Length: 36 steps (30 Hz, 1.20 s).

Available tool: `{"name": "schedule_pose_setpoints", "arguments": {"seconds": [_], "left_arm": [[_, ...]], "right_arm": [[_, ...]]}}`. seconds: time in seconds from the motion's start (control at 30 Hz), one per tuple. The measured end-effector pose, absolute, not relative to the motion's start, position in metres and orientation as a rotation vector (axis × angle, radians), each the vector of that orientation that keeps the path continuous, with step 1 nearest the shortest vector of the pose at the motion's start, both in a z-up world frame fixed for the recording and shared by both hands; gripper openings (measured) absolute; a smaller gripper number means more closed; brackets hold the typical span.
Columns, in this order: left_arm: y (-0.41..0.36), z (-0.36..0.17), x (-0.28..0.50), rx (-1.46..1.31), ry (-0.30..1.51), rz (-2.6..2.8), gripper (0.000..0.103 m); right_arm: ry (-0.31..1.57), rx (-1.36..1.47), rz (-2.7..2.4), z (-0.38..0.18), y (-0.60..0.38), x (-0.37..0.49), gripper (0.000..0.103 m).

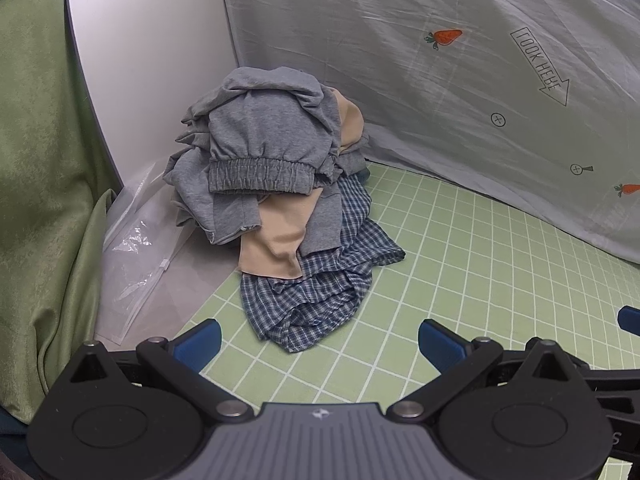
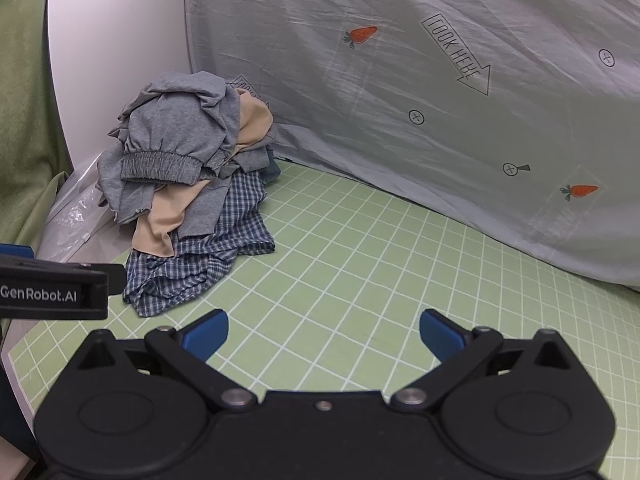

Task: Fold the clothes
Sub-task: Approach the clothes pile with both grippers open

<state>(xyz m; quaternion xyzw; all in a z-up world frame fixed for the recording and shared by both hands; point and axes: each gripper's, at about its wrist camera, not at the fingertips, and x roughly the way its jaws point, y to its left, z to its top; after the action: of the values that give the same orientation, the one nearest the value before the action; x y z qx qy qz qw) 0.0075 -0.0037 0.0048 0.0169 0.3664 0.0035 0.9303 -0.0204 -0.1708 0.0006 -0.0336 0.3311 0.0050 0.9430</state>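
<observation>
Both tongs stand wide open and hold nothing: your left tongs and right tongs hover side by side over the green gridded surface, tilted down toward it.

Ahead of the left tongs, and ahead and to the left of the right tongs, sits the pile. It is heaped in the far corner, against a white panel and a grey printed sheet, with a clear plastic bag just beside it on the left.

On top lie grey sweatpants, their ribbed elastic band facing you and running side to side. A beige garment pokes out below, and a blue checked shirt spreads underneath, its crumpled edge nearest your left tongs.

Expect everything here to be soft, light and limp; it should sag and drape when lifted, and layers will likely drag each other. The band looks like the firmest hold, so pinch it at its two ends, one per tongs. The sweatpants are bunched, so their long axis cannot be told; it probably runs back from the band into the heap.
</observation>
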Motion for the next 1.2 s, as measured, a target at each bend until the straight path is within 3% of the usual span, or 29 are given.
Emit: {"name": "schedule_pose_setpoints", "arguments": {"seconds": [1.2], "left_arm": [[0.0043,-0.0001,0.0081,0.002,0.787,-0.003,0.103]], "right_arm": [[0.682,-0.077,0.032,-0.0030,-0.1654,-0.0175,0.101]]}}
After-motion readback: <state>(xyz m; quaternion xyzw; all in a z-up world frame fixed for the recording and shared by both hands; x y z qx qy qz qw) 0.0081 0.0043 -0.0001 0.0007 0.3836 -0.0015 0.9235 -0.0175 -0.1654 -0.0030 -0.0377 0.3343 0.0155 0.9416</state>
